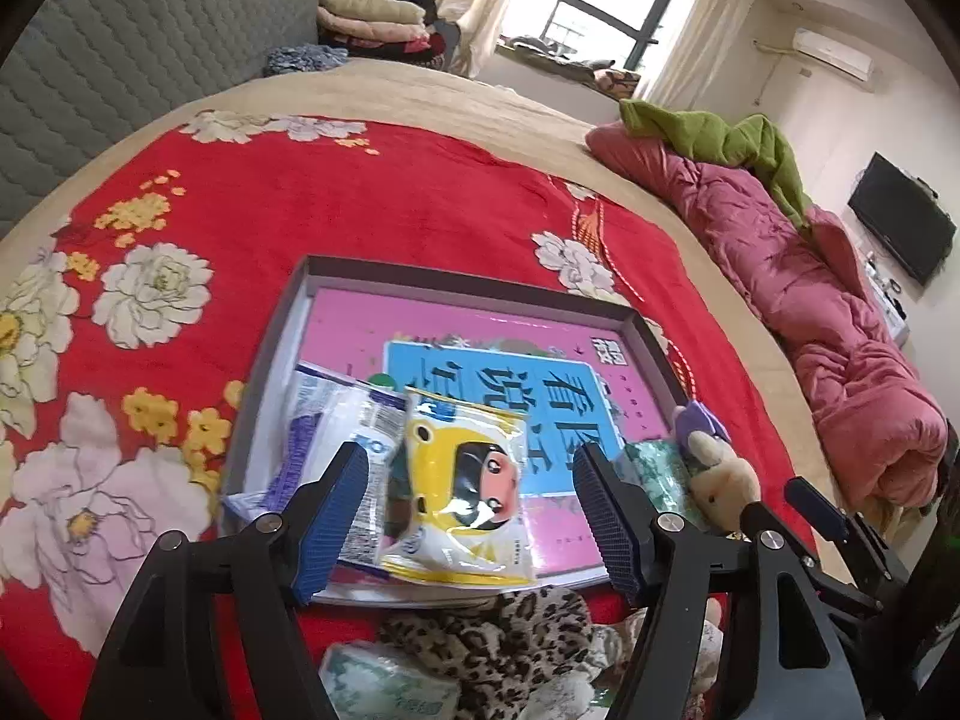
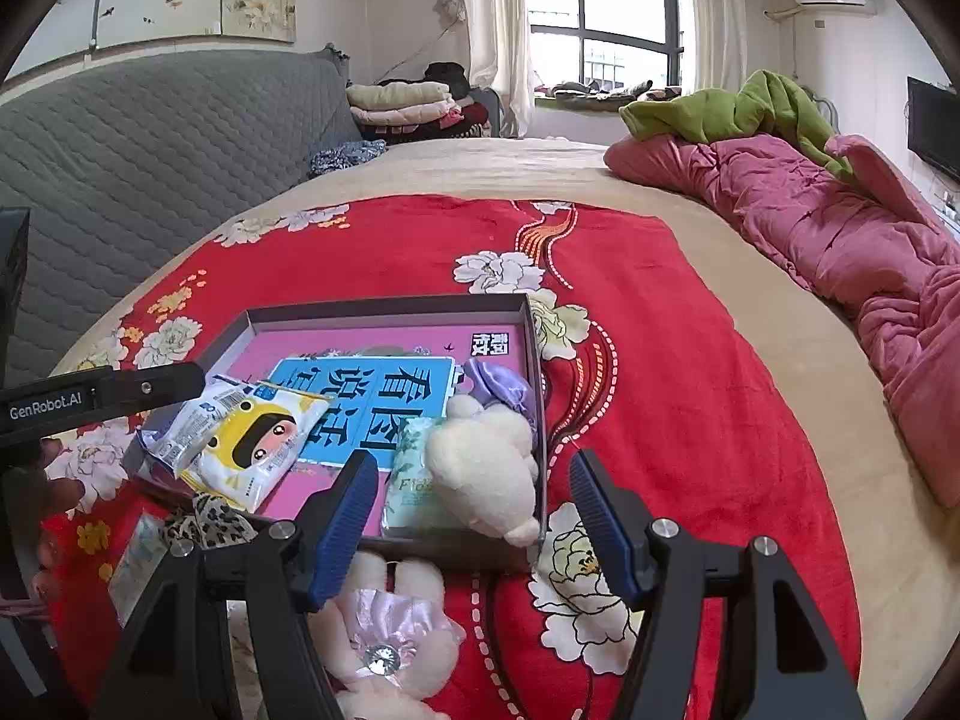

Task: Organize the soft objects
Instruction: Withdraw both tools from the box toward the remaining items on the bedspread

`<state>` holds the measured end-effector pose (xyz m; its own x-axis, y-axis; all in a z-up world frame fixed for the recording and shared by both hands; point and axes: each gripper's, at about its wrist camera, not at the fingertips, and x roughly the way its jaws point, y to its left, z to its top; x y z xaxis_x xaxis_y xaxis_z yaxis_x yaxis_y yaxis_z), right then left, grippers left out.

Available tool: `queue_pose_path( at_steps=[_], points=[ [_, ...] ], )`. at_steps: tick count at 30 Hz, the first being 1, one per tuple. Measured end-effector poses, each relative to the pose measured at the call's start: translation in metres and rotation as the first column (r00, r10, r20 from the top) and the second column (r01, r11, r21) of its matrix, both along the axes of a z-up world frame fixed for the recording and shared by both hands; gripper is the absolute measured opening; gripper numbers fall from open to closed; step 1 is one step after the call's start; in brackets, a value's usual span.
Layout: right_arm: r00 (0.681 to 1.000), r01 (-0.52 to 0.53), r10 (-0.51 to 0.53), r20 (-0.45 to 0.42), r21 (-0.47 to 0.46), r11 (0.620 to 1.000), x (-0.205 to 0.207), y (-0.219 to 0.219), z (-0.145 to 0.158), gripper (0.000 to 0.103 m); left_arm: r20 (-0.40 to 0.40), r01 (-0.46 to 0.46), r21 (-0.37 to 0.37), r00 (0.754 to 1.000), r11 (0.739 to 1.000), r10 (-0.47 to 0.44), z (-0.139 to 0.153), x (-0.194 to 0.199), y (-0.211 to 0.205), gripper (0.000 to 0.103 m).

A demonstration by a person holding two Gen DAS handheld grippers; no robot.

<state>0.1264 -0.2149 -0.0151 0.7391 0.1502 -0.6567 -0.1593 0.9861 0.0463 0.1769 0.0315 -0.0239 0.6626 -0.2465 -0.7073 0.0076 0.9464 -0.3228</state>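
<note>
Lying in the shallow gray tray (image 2: 534,360) on the red floral blanket (image 2: 660,360), from nine o'clock to three, are a yellow cartoon wipes pack (image 2: 255,450), a blue-and-pink book (image 2: 372,396) and a cream plush toy (image 2: 486,468). Both the left gripper (image 1: 471,498) and the right gripper (image 2: 474,510) stand wide apart, holding nothing. At six o'clock, outside the tray, a pink-dressed plush rabbit (image 2: 384,630) lies on the blanket.

Shallow grey box (image 2: 534,360) on red floral blanket (image 2: 690,396); low walls, open from above. Far half of box free, only the flat pink book (image 2: 372,345) on its floor. Near half crowded: yellow cartoon packet (image 1: 459,480) and white pouch (image 1: 336,414) on the left, cream plush toy (image 2: 480,468) and green tissue pack (image 2: 408,480) on the right. Leopard-print cloth (image 1: 510,636) and pink-bowed plush (image 2: 390,618) block the near edge. Blanket right of the box lies bare up to the pink quilt (image 2: 840,228).
</note>
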Motion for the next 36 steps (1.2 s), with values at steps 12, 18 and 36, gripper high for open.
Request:
queue_pose_path(
  at_steps=[12, 18, 36],
  points=[
    [1.000, -0.012, 0.011, 0.026, 0.023, 1.000, -0.005, 0.000, 0.011, 0.066, 0.029, -0.063, 0.029, 0.998, 0.998, 0.062, 0.018, -0.022, 0.024, 0.074],
    [0.999, -0.016, 0.015, 0.042, 0.033, 0.999, -0.009, 0.000, 0.019, 0.066, 0.035, -0.088, 0.043, 0.996, 0.995, 0.087, 0.025, -0.034, 0.033, 0.074],
    [0.995, -0.028, 0.022, 0.101, 0.055, 0.998, -0.029, -0.007, 0.046, 0.067, 0.035, -0.107, 0.095, 0.994, 0.990, 0.104, 0.040, -0.067, 0.039, 0.074]
  ],
)
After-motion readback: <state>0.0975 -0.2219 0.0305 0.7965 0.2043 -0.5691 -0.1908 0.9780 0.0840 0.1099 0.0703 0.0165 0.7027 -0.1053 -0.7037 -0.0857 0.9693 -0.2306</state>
